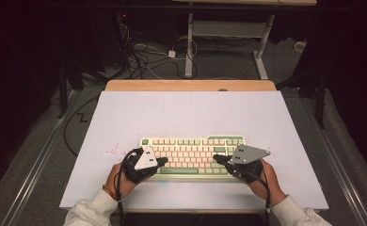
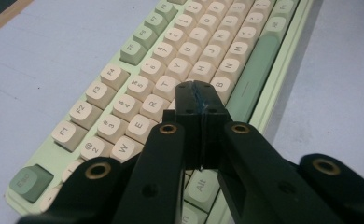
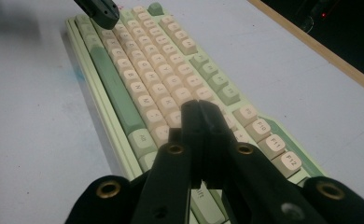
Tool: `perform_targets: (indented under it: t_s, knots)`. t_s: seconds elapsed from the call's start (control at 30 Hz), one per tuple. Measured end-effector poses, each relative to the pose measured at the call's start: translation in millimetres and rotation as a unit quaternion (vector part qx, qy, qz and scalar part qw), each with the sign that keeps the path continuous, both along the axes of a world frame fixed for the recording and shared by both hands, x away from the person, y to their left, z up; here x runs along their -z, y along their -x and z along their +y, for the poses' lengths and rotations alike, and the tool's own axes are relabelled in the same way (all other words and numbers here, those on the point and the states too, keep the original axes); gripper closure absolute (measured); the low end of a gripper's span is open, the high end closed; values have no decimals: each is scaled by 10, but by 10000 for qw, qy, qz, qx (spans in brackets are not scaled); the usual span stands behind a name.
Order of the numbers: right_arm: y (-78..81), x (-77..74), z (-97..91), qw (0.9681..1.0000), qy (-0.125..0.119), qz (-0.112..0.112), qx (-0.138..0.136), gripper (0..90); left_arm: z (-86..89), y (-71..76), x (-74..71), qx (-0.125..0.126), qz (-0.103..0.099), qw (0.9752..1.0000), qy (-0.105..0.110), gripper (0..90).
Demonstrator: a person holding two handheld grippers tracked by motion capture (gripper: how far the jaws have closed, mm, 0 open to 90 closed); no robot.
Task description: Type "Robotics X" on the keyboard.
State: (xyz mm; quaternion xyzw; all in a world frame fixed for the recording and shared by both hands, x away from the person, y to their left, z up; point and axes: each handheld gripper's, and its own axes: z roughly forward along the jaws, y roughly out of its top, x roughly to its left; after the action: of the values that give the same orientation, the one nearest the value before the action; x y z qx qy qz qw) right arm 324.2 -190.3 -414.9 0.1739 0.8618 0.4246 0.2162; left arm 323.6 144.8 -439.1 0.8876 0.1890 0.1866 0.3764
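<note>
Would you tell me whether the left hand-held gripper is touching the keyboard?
Cannot tell: in the left gripper view, the shut left hand-held gripper hides its contact point on the keyboard.
</note>
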Motion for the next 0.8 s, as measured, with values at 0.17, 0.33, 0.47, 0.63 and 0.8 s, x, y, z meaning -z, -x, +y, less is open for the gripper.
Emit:
perform_targets:
  t_s: [0.17,0.33,0.47,0.63,0.8]
  knots:
    - [-1,-3,-3,10000,-8,-13,9,900,58,-7,-24,-101,-47,9999,65,876]
    - [-3,-10,-9,10000,-15,-25,17,900,120,-20,-51,-190,-77,9997,114,876]
    - [-2,-12,-10,10000,-22,-30,13,900,158,-28,-60,-244,-95,9996,129,876]
    - [-5,-7,-11,10000,-20,-33,38,900,206,-42,-60,-314,-106,9994,123,875]
    - [-6,-5,-9,10000,-23,-35,36,900,242,-51,-58,-371,-107,9991,146,876]
